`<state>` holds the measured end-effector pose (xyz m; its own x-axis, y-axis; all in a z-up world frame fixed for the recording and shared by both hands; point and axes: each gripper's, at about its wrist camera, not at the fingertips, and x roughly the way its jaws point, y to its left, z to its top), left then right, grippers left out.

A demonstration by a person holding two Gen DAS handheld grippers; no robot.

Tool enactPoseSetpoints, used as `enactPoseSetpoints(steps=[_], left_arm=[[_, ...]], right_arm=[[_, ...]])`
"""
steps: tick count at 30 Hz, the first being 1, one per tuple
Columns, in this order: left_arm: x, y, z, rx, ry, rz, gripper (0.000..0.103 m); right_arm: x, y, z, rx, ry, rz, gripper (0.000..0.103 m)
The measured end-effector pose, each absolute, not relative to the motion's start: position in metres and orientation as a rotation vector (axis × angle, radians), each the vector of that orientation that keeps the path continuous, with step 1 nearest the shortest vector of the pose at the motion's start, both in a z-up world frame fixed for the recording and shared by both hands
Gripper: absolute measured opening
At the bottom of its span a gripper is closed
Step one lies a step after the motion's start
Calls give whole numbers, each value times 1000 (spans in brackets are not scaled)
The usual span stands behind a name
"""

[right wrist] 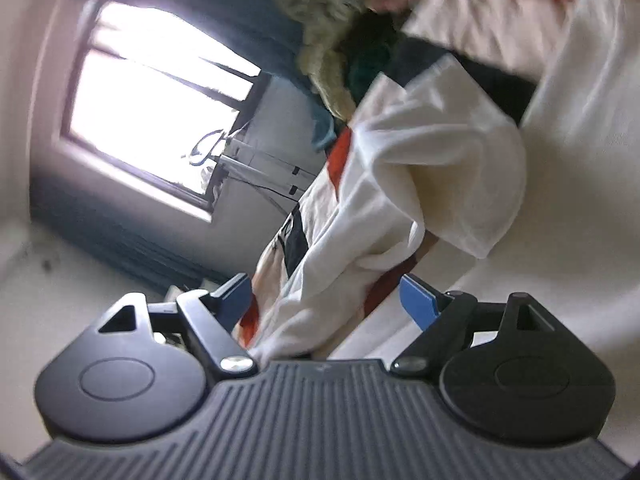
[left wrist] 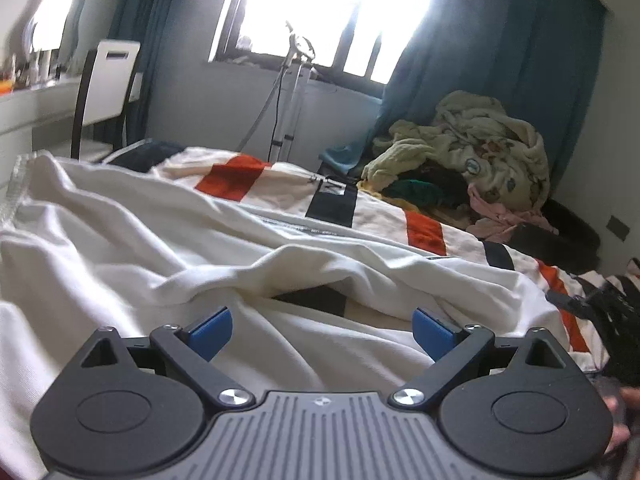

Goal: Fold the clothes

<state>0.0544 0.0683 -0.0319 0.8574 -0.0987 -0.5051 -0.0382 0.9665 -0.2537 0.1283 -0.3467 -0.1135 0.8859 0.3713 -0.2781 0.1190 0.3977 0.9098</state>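
Observation:
A white garment (left wrist: 168, 248) lies crumpled across a bed cover (left wrist: 424, 232) patterned in white, orange and black. My left gripper (left wrist: 323, 334) hovers low over the garment's near folds. It is open, its blue pads (left wrist: 212, 334) wide apart with nothing pinched between them. The right wrist view is rolled sideways and blurred. There the same white garment (right wrist: 424, 168) hangs in folds ahead of my right gripper (right wrist: 328, 300), which is open. Cloth shows in the gap between its blue pads (right wrist: 420, 300), but they do not press on it.
A heap of cream, green and pink clothes (left wrist: 472, 160) sits at the bed's far right by the blue curtain (left wrist: 500, 60). A white-backed chair (left wrist: 108, 88) and a desk stand at the left. A garment-steamer stand (left wrist: 292, 92) is under the bright window (left wrist: 336, 12).

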Motion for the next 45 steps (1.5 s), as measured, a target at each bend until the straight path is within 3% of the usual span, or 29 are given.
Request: enactPoseSetpoints(steps=[4,12,14,16,17,19,21,24,27,31,36,39,43,45], left_arm=[[70,71,-46,-311,581,-34,98],[106,71,-78,-396,647,-30,98],[113,70,-84,-405,656,-39,98],[120,70,-88,-416,662,-50,98],[123,70,-89,-422,661,-57,98],[128,71,-90,-434,649,-73,98],[131,73,-90,-441,638,-76,98],[134,76,-90,-453,624,-77,98],[136,77,-89,-461,613,-74,98],[137,77,-90,-465,617,-82,98],[139,75,-91,-453,621,-88,98],[142,71,-91,-433,619,-78,98],[142,67,-89,-397,615,-71,98],[141,65,-88,-367,607,-67,98]], right_arm=[[159,-360,-129,1285,419,62,84],[215,-382,-141,1293,491,-248,83],[231,-384,-124,1169,496,-317,64],[250,-385,-105,1028,522,-384,19],[262,-386,-96,964,552,-412,12],[287,-387,-74,838,605,-428,7],[306,-384,-40,733,575,-389,7],[312,-375,16,593,350,-258,6],[304,-375,38,477,220,-233,6],[285,-412,-12,550,315,-336,7],[245,-460,-120,772,521,-486,12],[224,-467,-149,856,517,-460,15],[213,-466,-150,884,491,-444,16],[206,-462,-136,826,451,-427,8]])
